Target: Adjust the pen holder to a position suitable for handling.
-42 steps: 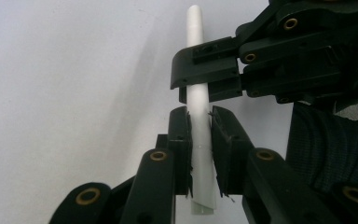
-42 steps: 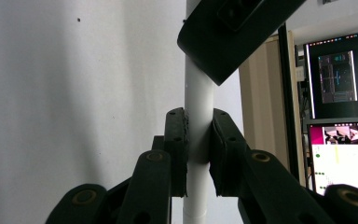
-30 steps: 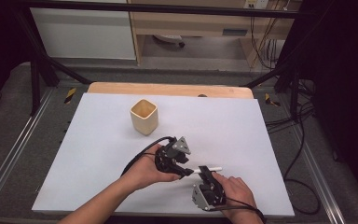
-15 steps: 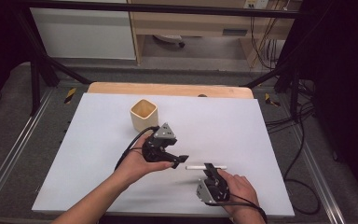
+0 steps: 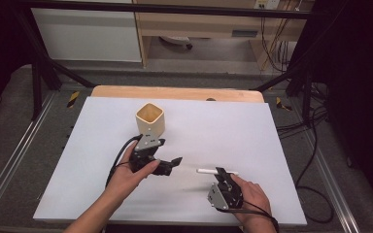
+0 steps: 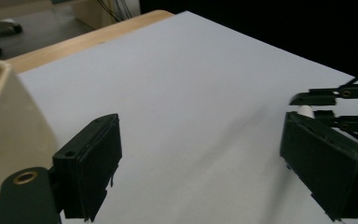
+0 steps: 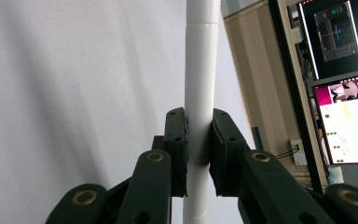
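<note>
On a white table [image 5: 252, 126] we see a cream cup [image 5: 150, 118] standing upright toward the far left of centre, its mouth open to the camera above. Just in front of it, the left gripper [image 5: 174, 163] rests in a person's left hand [image 5: 135, 175], with its cable looping back over the wrist. Its jaws have just been opening and now stand wide apart with nothing between them; in the left gripper view only bare table lies in the gap, with the cup's wall [image 6: 9, 135] close at one side.

Farther right, a white pen [image 5: 217, 171] lies about level above the table, one end pointing toward the left gripper and well apart from it. The right gripper [image 5: 222, 174], held in the right hand [image 5: 252, 194] near the front edge, is clamped on the pen. In the right gripper view both pads [image 7: 179, 140] press the pen [image 7: 200, 93] near one end, most of its length running out beyond them. We cannot tell from the blur whether the pen's free end touches the table.

At the far right of that view, two lit monitors [image 7: 340, 84] stand beyond the table.
</note>
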`<state>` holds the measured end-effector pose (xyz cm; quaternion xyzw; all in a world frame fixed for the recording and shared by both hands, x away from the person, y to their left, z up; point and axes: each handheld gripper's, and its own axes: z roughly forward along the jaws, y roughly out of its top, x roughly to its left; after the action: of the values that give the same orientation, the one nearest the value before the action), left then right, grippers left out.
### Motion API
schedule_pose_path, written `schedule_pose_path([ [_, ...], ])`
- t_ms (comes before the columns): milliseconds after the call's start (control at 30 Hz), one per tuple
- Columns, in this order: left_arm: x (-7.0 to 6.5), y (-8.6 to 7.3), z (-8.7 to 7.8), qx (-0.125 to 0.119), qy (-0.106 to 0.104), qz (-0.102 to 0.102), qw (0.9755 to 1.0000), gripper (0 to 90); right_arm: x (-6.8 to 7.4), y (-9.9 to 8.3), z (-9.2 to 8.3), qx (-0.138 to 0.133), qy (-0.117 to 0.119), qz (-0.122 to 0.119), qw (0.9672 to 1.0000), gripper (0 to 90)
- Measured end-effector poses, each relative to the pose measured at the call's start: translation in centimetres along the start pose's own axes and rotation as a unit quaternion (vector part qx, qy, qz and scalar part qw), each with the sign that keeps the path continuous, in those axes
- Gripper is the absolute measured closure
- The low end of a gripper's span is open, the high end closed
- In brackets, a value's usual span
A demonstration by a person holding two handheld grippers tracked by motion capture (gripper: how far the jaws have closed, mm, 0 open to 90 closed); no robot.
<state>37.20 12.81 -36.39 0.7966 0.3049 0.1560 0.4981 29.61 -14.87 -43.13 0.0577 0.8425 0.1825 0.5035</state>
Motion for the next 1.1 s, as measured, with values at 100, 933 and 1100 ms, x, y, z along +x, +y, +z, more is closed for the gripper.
schedule_pose_path([
  [100, 0.6, -1.0, -0.8, -0.019, 0.018, -0.009, 0.9996, 11.9, 0.1, 0.0, 0.1, 0.000, 0.000, 0.001, 1.0000, 78.5],
  [933, 6.1, -7.4, -7.0, -0.109, 0.175, -0.056, 0.9769, 11.7, -4.3, 2.2, 4.4, -0.002, -0.011, 0.012, 0.9999, 78.5],
  [1100, 6.6, -8.1, -7.2, -0.103, 0.186, -0.061, 0.9752, 11.6, -6.3, 2.9, 5.6, -0.012, -0.010, 0.045, 0.9989, 78.5],
])
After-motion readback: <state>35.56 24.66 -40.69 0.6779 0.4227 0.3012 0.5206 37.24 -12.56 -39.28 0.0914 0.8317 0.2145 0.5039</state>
